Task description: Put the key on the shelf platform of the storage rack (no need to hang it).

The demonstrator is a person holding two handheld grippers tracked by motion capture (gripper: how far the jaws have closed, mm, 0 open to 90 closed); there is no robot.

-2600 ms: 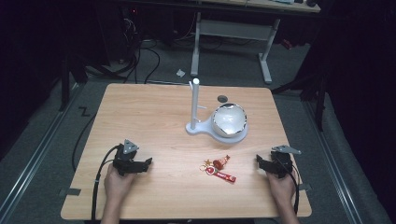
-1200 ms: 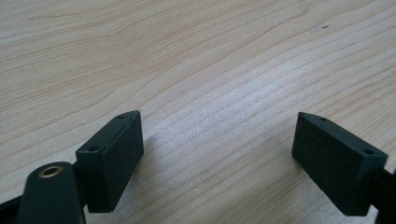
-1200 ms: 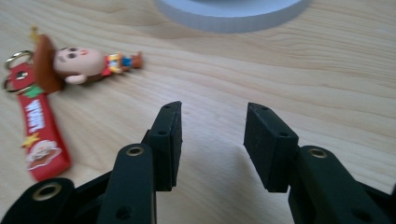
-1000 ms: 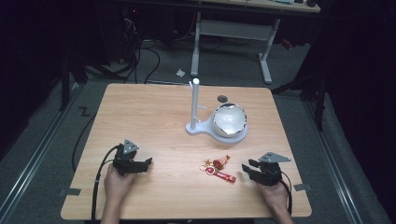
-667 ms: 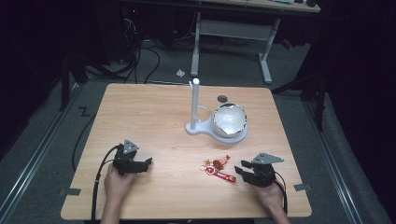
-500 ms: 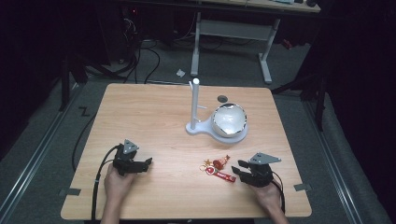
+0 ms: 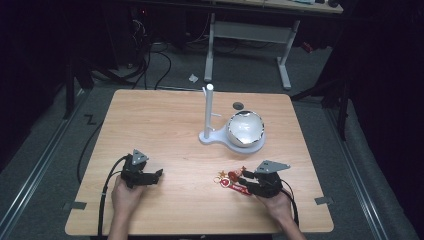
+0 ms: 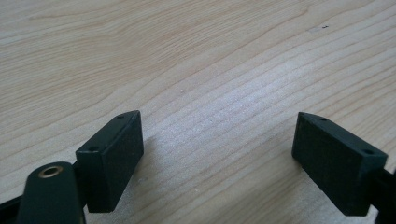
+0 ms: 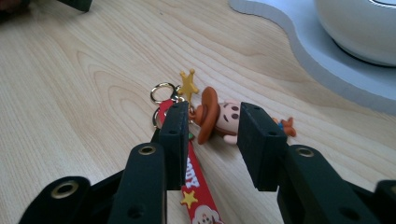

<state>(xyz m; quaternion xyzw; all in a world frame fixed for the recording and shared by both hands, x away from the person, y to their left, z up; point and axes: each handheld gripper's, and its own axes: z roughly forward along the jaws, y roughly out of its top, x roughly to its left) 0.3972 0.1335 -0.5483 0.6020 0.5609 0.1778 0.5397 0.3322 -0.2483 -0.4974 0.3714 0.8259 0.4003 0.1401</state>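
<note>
The keychain [image 9: 212, 121] is a small cowboy figure with a brown hat, a gold star, a gold ring [image 9: 162, 92] and a red strap [image 9: 196, 186]. It is judged to be light and a bit floppy, because the parts are joined loosely and can swing. The figure looks rubbery, so it is not likely to slip or break. The figure's body is thought to be the best place to be held, since the strap is thin and flat on the surface [image 7: 170, 130].

The keychain lies flat on the near right part of the surface. The figure's head is seen between the jaws of the right gripper [image 9: 212, 140] in the right gripper view. The jaws have just been closing, but gaps are seen on both sides, so nothing is pinched yet. The strap runs under the left jaw.

A white stand [image 7: 209, 112] with a shiny bowl [image 7: 245, 127] is seen farther off. The left gripper [image 8: 219, 158] is held at the near left, its jaws spread wide over bare wood.
</note>
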